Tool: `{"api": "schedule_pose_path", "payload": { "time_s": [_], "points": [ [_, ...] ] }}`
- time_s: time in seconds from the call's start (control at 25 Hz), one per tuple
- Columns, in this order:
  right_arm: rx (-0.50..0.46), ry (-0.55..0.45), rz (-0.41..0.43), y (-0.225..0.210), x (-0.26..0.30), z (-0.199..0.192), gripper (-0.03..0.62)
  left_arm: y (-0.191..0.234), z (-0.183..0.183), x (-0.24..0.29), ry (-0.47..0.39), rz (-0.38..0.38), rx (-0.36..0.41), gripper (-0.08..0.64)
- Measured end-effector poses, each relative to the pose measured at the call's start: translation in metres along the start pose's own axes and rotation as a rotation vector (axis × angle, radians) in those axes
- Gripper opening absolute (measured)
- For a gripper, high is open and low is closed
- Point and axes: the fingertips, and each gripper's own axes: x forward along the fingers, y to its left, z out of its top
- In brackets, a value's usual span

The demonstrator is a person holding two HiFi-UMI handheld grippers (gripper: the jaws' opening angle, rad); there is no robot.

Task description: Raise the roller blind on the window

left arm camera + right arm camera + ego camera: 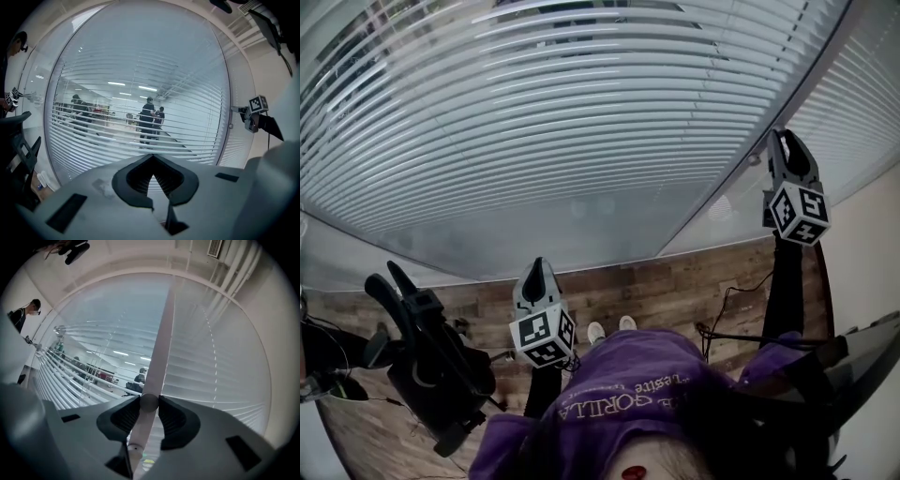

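White slatted blind (pixel 581 112): hangs over the window before me.
Right gripper (pixel 149 401): raised at the blind's right edge, jaws clamped on a pale round wand (pixel 161 343).
Left gripper (pixel 152 157): low, jaws pressed together, empty.

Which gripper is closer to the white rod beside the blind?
Right. The right gripper is shut on the white rod; the left gripper sits lower, away to its left, jaws together and empty, facing the blind.
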Motion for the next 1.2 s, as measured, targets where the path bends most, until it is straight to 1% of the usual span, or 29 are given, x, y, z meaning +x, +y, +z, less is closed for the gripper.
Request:
{"api": "schedule_pose_path", "payload": {
  "time_s": [0.08,0.12,0.24,0.32,0.52,0.68,0.76,0.96,1.2],
  "points": [
    [-0.045,0.008,-0.004,0.000,0.000,0.001,0.124,0.000,0.001,0.000,0.001,-0.001,0.004,0.000],
    [-0.087,0.013,-0.008,0.001,-0.001,0.002,0.123,0.001,0.001,0.000,0.002,-0.001,0.005,0.000],
    [-0.273,0.040,-0.027,0.004,-0.001,0.003,0.123,0.002,0.001,-0.001,0.005,0.000,0.005,0.000],
    [-0.372,0.056,-0.036,0.007,-0.001,0.004,0.123,0.003,0.000,-0.001,0.005,-0.001,0.004,0.000],
    [-0.564,0.092,-0.055,0.013,0.000,-0.001,0.123,0.000,-0.007,0.002,0.010,-0.008,0.003,0.000],
    [-0.667,0.103,-0.055,0.017,0.002,0.000,0.123,0.001,-0.007,0.002,0.013,-0.011,0.000,0.000],
    [-0.680,0.106,-0.056,0.015,0.002,-0.002,0.123,0.000,-0.006,0.002,0.011,-0.011,0.000,0.000],
    [-0.658,0.093,-0.052,0.015,0.000,-0.001,0.124,-0.002,-0.004,0.001,0.007,-0.009,0.003,0.000],
    [-0.539,0.058,-0.035,0.014,0.000,0.002,0.124,-0.003,-0.003,0.001,0.006,-0.008,0.003,0.000]
  ]
}}
